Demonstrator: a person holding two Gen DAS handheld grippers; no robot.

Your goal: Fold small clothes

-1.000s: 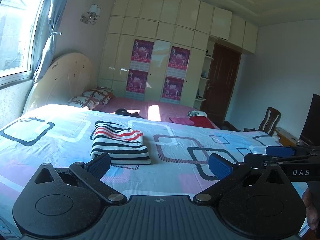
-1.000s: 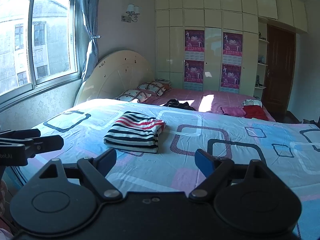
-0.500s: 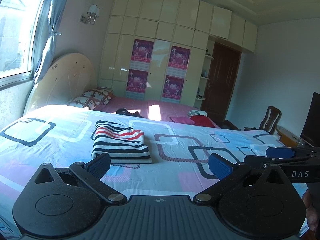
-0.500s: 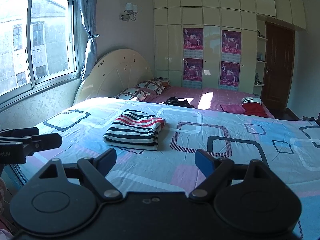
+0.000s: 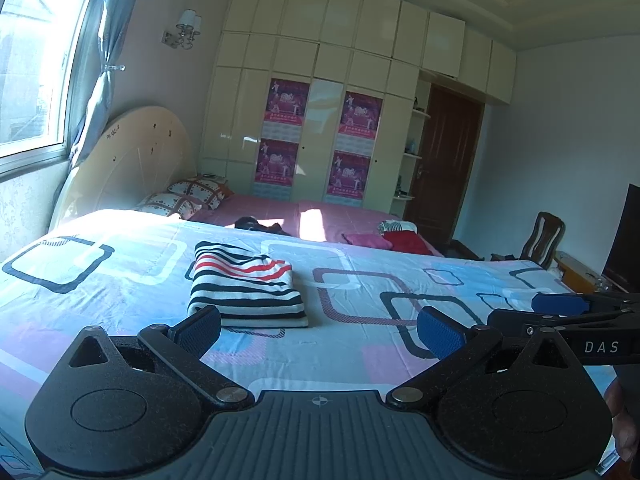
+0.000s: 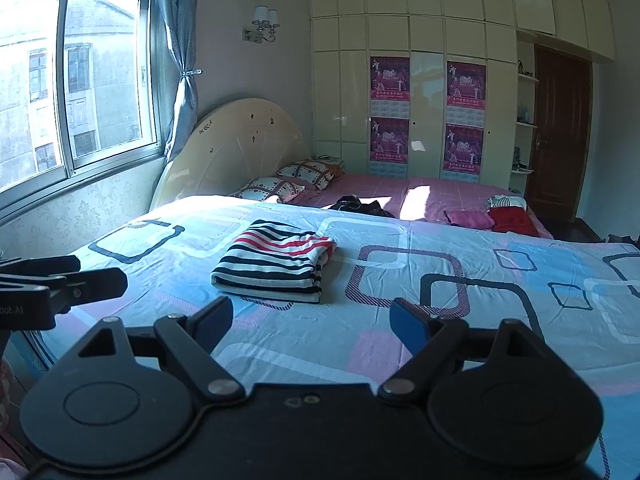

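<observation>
the bed (image 5: 120, 280) with its patterned sheet fills both views. a folded striped garment (image 5: 246, 290) lies flat on it, beyond the left gripper (image 5: 318, 326) at about 11 o'clock. the right gripper (image 6: 312, 322) sees it at 11 o'clock too, apart. both grippers hover empty, jaws spread wide.

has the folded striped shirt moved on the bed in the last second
No. The folded striped shirt lies in the same spot on the bedsheet, just left of the purple printed square, as before.
</observation>
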